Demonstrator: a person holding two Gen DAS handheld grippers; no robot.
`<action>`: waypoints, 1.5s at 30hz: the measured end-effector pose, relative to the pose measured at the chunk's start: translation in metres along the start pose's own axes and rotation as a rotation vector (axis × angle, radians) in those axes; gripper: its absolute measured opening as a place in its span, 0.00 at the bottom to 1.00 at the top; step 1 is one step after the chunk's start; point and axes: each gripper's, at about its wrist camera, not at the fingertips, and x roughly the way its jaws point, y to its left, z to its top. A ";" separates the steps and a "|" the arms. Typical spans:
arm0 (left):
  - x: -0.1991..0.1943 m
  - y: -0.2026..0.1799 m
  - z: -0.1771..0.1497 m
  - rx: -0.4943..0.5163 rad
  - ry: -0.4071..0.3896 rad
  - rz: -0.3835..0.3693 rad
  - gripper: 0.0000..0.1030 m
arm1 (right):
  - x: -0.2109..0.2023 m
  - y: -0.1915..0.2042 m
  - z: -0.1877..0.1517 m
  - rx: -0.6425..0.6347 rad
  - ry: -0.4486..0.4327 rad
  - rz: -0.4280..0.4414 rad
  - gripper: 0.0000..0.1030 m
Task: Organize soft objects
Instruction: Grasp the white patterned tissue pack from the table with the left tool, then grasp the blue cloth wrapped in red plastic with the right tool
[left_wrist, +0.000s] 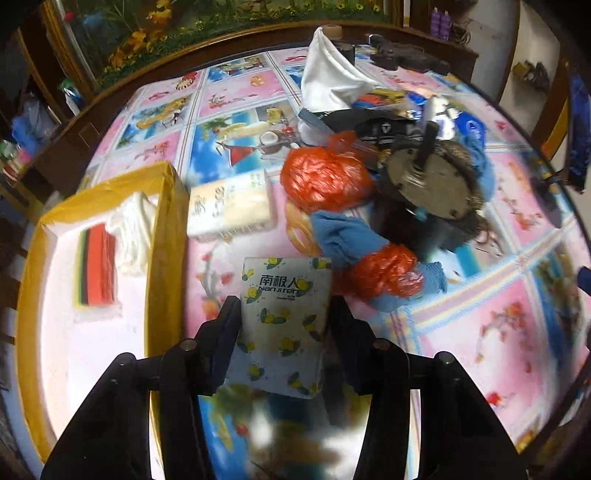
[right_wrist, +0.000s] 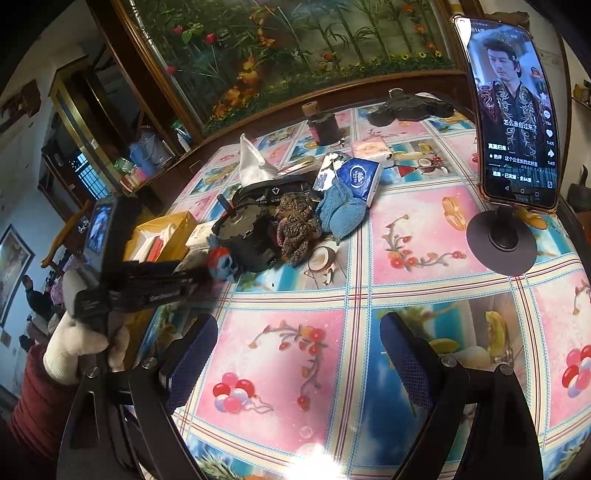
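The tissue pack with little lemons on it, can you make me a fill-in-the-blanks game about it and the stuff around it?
1. The left gripper is shut on the lemon-print ____ pack.
2. The box beside it has ____ tape on its rim.
3. The right gripper is ____ and holds nothing.
4. The phone on the stand is showing a ____.

Missing words: tissue; yellow; open; video

Hidden and cut off

The lemon-print tissue pack's (left_wrist: 282, 325) lower edge blurs out between the left tool's (left_wrist: 284, 332) fingers; the yellow box (left_wrist: 162, 236) runs off the frame's left edge.
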 end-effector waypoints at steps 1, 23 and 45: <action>-0.006 0.001 -0.005 -0.011 -0.007 -0.023 0.46 | 0.001 0.000 0.001 0.004 0.001 -0.001 0.88; -0.052 0.026 -0.063 -0.211 -0.153 -0.238 0.48 | 0.022 0.001 0.032 0.034 0.050 -0.009 0.88; -0.044 0.014 -0.090 -0.150 -0.109 -0.153 0.57 | 0.148 0.116 0.023 -0.261 0.325 0.075 0.29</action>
